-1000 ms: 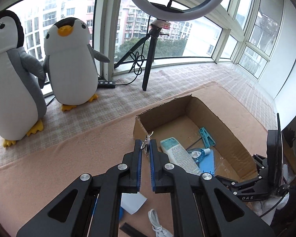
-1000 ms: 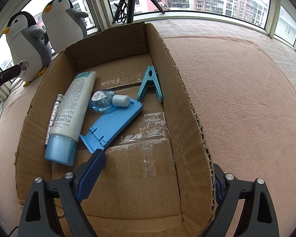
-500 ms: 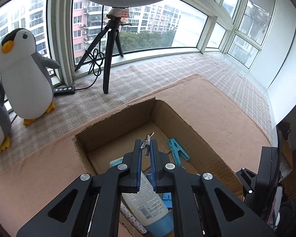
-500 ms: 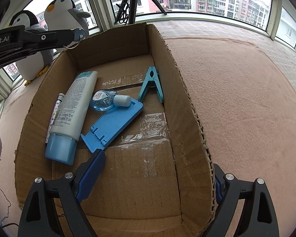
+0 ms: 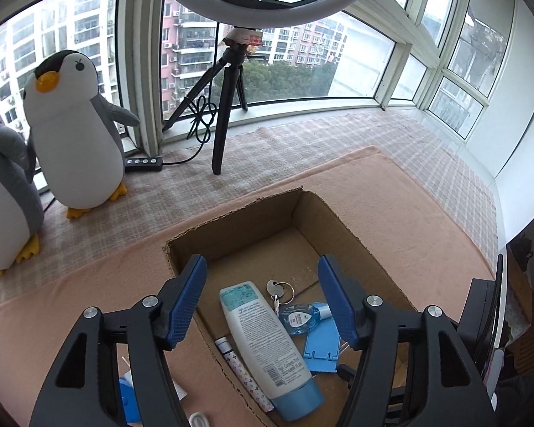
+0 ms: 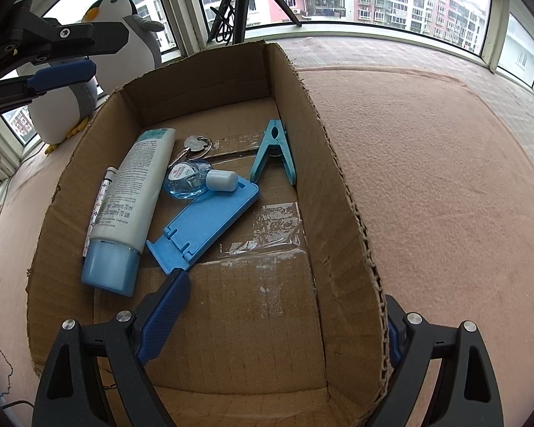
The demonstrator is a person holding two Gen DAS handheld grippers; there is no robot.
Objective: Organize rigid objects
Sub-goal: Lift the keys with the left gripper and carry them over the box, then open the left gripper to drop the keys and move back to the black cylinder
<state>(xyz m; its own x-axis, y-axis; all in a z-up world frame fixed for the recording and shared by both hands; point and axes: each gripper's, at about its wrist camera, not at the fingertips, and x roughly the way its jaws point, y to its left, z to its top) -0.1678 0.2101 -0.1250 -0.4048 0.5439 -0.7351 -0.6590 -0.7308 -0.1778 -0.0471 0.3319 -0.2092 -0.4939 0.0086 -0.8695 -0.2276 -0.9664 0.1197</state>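
Keys [image 5: 279, 290] now lie loose in the cardboard box [image 5: 231, 220] beside the tube [image 5: 263, 341], dropped from the left gripper [image 5: 261, 300] whose fingers are opening empty above, right gripper [image 6: 277, 323] fingers straddling the box wall, so another item is stowed

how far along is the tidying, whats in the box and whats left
Done: the tube, keys, small bottle, blue stand, clothespin and pen lie in the cardboard box. In hand: nothing; the left gripper is opening its jaws, empty, above the keys. Left: a white cable and blue item outside the box.
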